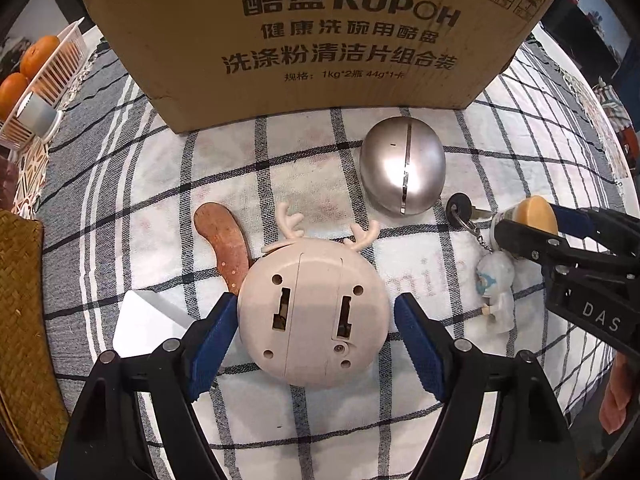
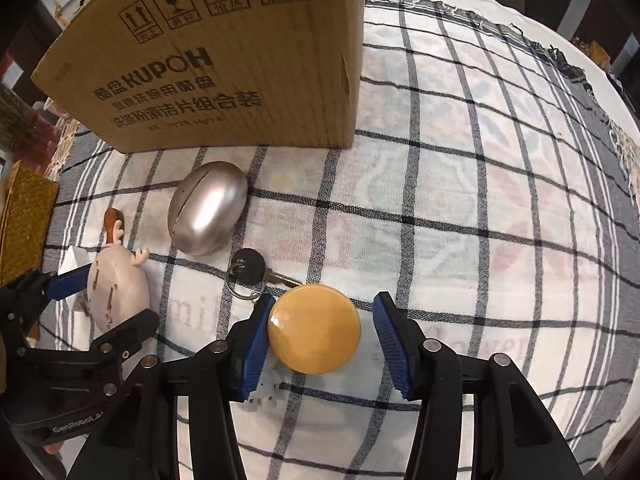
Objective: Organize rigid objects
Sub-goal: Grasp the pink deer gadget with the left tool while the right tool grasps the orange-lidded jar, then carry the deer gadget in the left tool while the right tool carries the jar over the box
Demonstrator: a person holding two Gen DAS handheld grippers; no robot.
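A pink round deer toy with antlers [image 1: 314, 316] lies back up on the checked cloth. My left gripper [image 1: 316, 336] is open around it, a blue pad at each side, small gaps showing. It also shows in the right wrist view [image 2: 116, 288]. My right gripper [image 2: 318, 334] is open around a jar with a round yellow lid [image 2: 314, 328]; the left pad touches it, the right pad stands apart. The jar also shows in the left wrist view [image 1: 536, 210]. A silver egg-shaped case [image 1: 402, 164], a key with a figurine keychain [image 1: 496, 280] and a brown wooden piece [image 1: 226, 240] lie nearby.
A cardboard box [image 1: 316, 36] stands at the back. A white basket with oranges [image 1: 44, 76] and a woven mat [image 1: 24, 320] are at the left. A white card [image 1: 144, 324] lies by my left finger. The checked cloth [image 2: 480, 200] stretches to the right.
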